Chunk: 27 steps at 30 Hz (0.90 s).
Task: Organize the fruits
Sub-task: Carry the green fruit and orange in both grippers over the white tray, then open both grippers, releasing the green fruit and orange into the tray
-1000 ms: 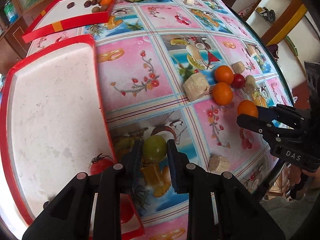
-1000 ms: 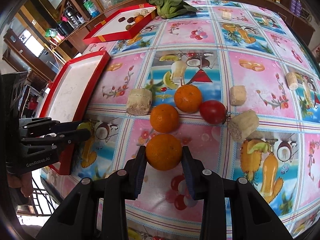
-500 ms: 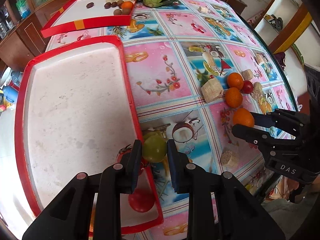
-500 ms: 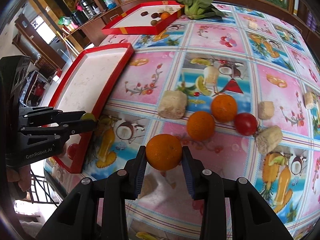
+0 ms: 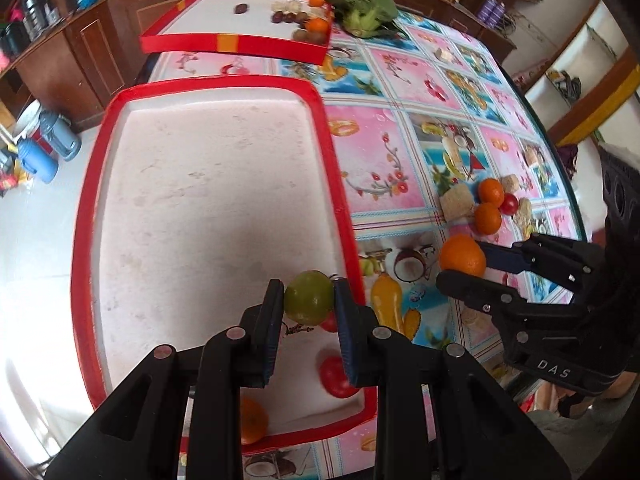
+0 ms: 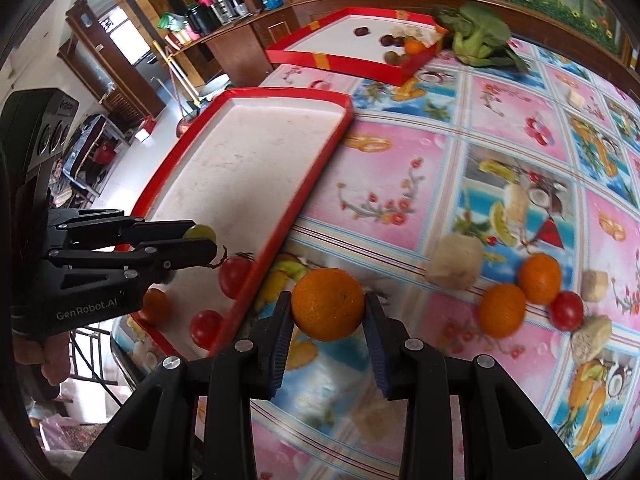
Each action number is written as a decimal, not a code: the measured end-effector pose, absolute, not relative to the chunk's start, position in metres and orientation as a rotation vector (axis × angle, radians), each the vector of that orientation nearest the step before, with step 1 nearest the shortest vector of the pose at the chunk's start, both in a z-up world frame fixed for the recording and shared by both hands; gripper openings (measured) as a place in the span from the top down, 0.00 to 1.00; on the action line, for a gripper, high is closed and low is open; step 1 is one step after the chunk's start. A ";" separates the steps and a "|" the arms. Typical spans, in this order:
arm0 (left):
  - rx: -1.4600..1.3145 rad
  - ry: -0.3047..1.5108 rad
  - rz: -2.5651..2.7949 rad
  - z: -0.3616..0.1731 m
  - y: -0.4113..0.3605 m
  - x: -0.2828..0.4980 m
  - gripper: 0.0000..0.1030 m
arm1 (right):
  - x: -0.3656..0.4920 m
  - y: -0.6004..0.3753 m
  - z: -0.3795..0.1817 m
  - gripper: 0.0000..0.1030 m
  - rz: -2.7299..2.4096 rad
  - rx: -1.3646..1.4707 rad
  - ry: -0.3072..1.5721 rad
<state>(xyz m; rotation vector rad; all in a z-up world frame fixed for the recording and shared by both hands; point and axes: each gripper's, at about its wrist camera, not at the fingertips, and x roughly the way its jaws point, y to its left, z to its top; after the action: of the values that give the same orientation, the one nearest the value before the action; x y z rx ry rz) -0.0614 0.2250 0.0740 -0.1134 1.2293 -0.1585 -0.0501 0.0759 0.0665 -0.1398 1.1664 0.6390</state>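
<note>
My left gripper (image 5: 308, 300) is shut on a green round fruit (image 5: 308, 297) and holds it above the near right part of the red-rimmed white tray (image 5: 208, 208). The tray holds two tomatoes (image 5: 336, 376) and an orange (image 5: 252, 420) near its front edge. My right gripper (image 6: 326, 312) is shut on an orange (image 6: 327, 304) and holds it above the tablecloth, just right of the tray's rim (image 6: 304, 192). Two more oranges (image 6: 502, 310) and a tomato (image 6: 566, 310) lie on the table to the right.
A second red tray (image 5: 240, 20) with small fruits stands at the far end, with leafy greens (image 5: 364, 10) beside it. Several beige chunks (image 6: 454, 260) lie among the loose fruits. The table edge runs close in front of both grippers.
Both grippers have moved left with their fruits. The left gripper now hangs over the tray instead of the tablecloth. The right gripper has left the fruit cluster and come near the tray's rim.
</note>
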 end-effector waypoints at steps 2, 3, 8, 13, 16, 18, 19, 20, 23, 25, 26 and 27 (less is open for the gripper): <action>-0.139 1.223 -0.141 0.076 0.237 -0.062 0.78 | -0.050 0.085 0.068 0.66 0.654 -0.149 1.162; -0.143 1.223 -0.131 0.075 0.242 -0.063 0.78 | -0.050 0.090 0.068 0.66 0.662 -0.155 1.160; -0.157 1.240 -0.088 0.066 0.262 -0.064 0.78 | -0.044 0.118 0.067 0.66 0.696 -0.187 1.157; -0.184 1.253 -0.108 0.061 0.266 -0.069 0.78 | -0.035 0.146 0.061 0.66 0.717 -0.220 1.159; -0.167 1.270 -0.142 0.057 0.257 -0.073 0.78 | -0.030 0.160 0.055 0.66 0.736 -0.240 1.165; -0.144 1.292 -0.156 0.050 0.249 -0.077 0.78 | -0.028 0.166 0.051 0.66 0.750 -0.243 1.172; -0.132 1.301 -0.159 0.047 0.245 -0.080 0.78 | -0.027 0.168 0.047 0.66 0.754 -0.245 1.182; -0.125 1.308 -0.162 0.044 0.243 -0.082 0.78 | -0.026 0.171 0.044 0.66 0.755 -0.252 1.191; -0.119 1.319 -0.170 0.037 0.238 -0.089 0.78 | -0.028 0.180 0.037 0.66 0.759 -0.288 1.199; -0.116 1.314 -0.173 0.037 0.238 -0.091 0.78 | -0.030 0.183 0.031 0.66 0.764 -0.297 1.210; -0.117 1.318 -0.176 0.036 0.238 -0.092 0.77 | -0.031 0.185 0.029 0.66 0.767 -0.306 1.210; -0.118 1.322 -0.178 0.036 0.238 -0.092 0.77 | -0.033 0.187 0.028 0.66 0.771 -0.315 1.204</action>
<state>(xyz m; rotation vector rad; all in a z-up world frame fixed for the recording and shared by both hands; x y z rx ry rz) -0.0922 0.2381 0.0358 -0.1179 1.3222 -0.1775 -0.0325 0.1868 0.0282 -0.3155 1.2045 0.7706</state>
